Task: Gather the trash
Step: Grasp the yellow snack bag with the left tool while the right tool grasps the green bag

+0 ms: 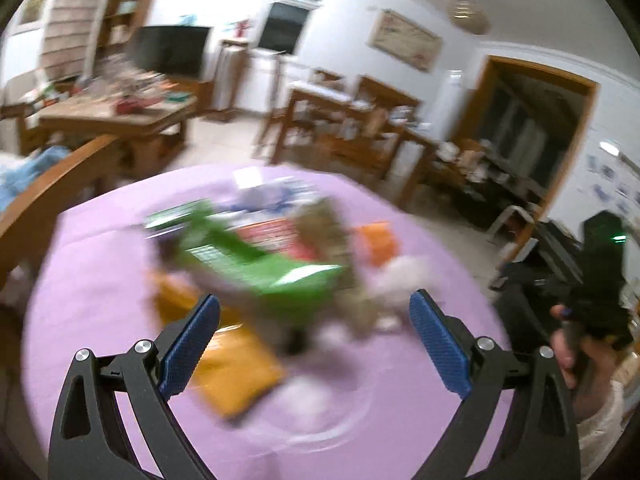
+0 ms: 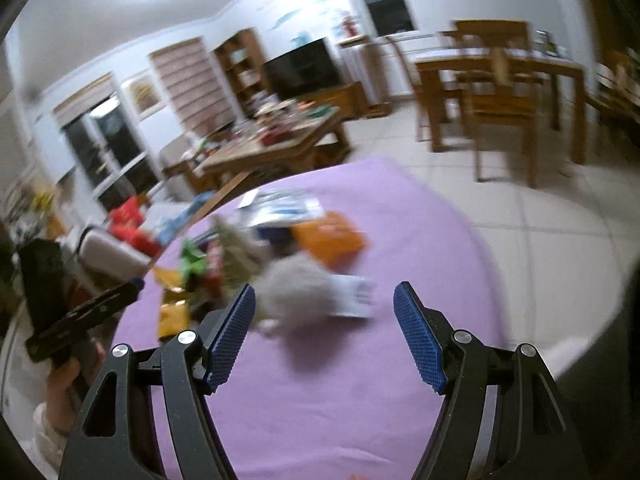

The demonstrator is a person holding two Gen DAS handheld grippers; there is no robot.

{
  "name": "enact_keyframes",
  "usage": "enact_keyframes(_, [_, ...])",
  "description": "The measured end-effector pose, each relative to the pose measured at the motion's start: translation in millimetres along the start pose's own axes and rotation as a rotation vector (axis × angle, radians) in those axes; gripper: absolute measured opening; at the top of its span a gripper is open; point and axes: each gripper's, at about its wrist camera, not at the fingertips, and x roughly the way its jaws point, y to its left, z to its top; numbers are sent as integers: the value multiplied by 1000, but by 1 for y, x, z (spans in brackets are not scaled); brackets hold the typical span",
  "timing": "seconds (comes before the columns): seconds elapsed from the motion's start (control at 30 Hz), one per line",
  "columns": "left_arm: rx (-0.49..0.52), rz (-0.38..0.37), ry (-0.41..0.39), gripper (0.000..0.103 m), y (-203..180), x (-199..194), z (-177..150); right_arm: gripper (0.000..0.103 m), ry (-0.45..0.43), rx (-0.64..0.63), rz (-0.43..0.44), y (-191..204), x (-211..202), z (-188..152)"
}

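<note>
Blurred multicolour trash pile (image 1: 256, 264) on purple tablecloth (image 1: 92, 288)

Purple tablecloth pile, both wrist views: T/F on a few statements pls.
1. The tablecloth is purple. True.
2. The left claw is clamped on the green wrapper. False: its pads stand wide apart and hold nothing.
3. The right claw is open and empty. True.
4. The orange packet lies on the floor. False: it lies on the tablecloth with the other trash.
5. A dark TV screen stands at the far wall. True.
</note>
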Motion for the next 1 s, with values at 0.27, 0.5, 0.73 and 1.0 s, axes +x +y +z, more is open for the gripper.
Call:
enact_keyframes(0.27, [-114,94,155,93,58,34,10,71,84,-236,114,108,76,32])
enact_keyframes(0.5, [-92,68,211,89,73,53,2,71,194,-370,79,146,147,35])
enact_keyframes(0.73, [-66,56,216,50,78,55,2,71,230,-460,76,166,194,31])
enact_keyframes(1.0, [-70,36,216,49,78,52,0,46,383,-588,11,182,254,25])
